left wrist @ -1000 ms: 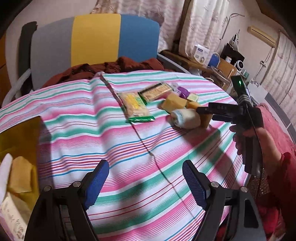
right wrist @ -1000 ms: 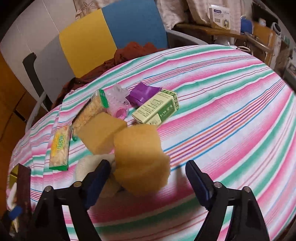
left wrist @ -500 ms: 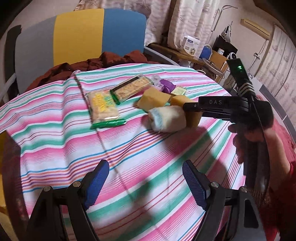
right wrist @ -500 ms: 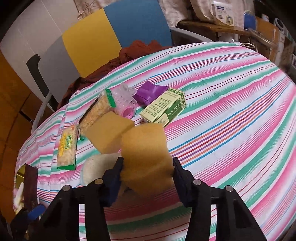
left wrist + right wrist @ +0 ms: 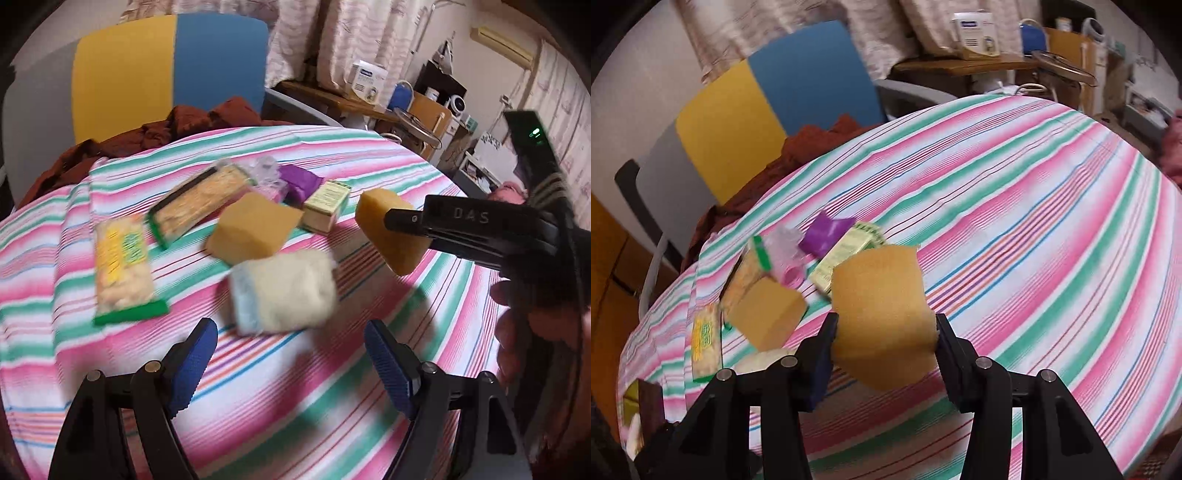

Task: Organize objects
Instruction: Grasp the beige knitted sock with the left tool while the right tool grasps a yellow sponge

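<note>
My right gripper (image 5: 884, 338) is shut on a yellow sponge (image 5: 882, 317) and holds it above the striped tablecloth (image 5: 1034, 240); the sponge (image 5: 388, 229) also shows lifted in the left wrist view. My left gripper (image 5: 291, 363) is open and empty, just in front of a white fluffy sponge (image 5: 284, 291). A second yellow sponge (image 5: 255, 232), two snack packs (image 5: 122, 266) (image 5: 199, 203), a green box (image 5: 327, 208), a purple packet (image 5: 299, 182) and a clear pink item (image 5: 267, 177) lie on the cloth.
A chair with a grey, yellow and blue back (image 5: 166, 70) and a red-brown cloth (image 5: 177, 125) stand behind the table. A cluttered wooden shelf (image 5: 369, 99) is at the back right. A yellow box (image 5: 639, 406) sits at the table's left edge.
My right gripper has closed on the yellow sponge and lifted it off the cloth. My left gripper has moved forward toward the white sponge and the pile.
</note>
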A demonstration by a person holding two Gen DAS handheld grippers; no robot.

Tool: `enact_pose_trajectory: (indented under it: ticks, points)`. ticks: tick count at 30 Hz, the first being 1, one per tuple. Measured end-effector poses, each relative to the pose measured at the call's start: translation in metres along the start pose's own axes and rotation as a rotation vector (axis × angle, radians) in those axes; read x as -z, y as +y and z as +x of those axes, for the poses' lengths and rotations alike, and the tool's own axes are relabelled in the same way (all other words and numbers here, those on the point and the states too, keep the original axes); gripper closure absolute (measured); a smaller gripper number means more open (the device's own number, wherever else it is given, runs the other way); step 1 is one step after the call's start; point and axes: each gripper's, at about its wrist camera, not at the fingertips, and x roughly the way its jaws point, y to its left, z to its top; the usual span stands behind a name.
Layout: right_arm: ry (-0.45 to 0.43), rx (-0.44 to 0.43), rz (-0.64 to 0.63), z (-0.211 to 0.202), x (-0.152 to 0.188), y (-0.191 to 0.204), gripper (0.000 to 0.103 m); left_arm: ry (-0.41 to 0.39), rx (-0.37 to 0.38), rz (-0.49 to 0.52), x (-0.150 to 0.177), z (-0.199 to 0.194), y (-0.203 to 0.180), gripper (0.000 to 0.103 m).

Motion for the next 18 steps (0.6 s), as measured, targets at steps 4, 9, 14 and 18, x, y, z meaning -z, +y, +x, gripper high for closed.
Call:
enact_pose_trajectory:
  ticks: [4,9,14,18]
  points:
    - [-0.023,0.017,0.014,-0.003,-0.003,-0.004,0.053,0.006,-0.018,0.040,-0.006,0.015,-0.014,0.018]
    - [-0.021,0.011,0.021,-0.001,-0.004,-0.004,0.053,0.005,-0.119,0.111,-0.010,0.033,-0.023,0.010]
    - [-0.019,0.005,0.015,-0.002,-0.002,-0.002,0.053,0.045,-0.167,0.064,-0.008,0.050,-0.007,0.012]
    - [-0.015,0.000,0.014,-0.002,-0.002,-0.001,0.053,0.031,-0.124,0.045,-0.010,0.048,-0.001,0.026]
